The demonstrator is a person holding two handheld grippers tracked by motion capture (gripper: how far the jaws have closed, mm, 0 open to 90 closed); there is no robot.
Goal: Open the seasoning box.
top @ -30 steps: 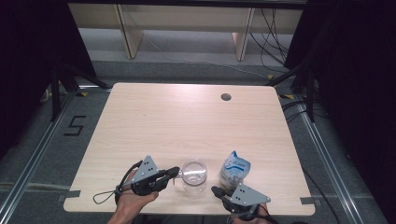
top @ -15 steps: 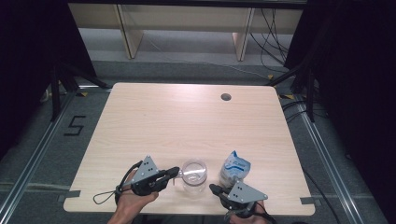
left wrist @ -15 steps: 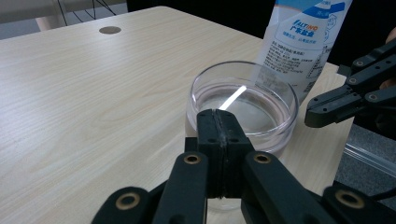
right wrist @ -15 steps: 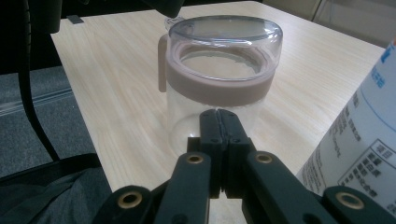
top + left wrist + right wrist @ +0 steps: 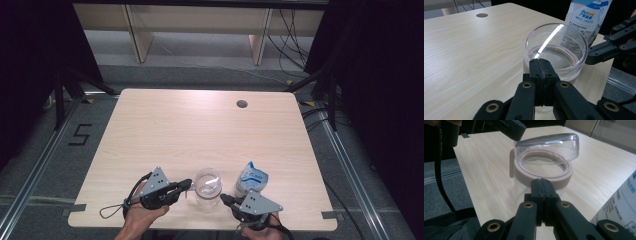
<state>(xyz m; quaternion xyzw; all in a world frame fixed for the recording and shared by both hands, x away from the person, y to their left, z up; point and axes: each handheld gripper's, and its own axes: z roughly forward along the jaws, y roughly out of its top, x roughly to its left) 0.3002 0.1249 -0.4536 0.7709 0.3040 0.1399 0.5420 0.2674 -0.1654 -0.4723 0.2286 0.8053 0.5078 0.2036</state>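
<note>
Dark floor and black curtains surround our pale wooden desk [image 5: 200,135], which has a round cable hole [image 5: 242,104] near its far edge and a "5" marked on the floor [image 5: 80,135] to its left. Along the near edge we hold both tools low over the wood. Between them stands a clear jar [image 5: 208,189], and in the right gripper view we see its pinkish collar [image 5: 541,173] and its transparent lid [image 5: 547,145] tipped up at an angle above the opening. Just to the right of the jar stands a white and blue pouch [image 5: 251,177] with printed text, upright and close to the desk's near right part. Our left gripper [image 5: 186,185] points at the jar from its left side; in the left gripper view its black jaws are pressed together with nothing between them, their tips right at the jar's wall. Our right gripper [image 5: 226,200] sits near the jar's right side, in front of the pouch, and its jaws are likewise pressed together on nothing, aimed at the collar. A looped cable [image 5: 112,210] trails from the left tool across the desk.
</note>
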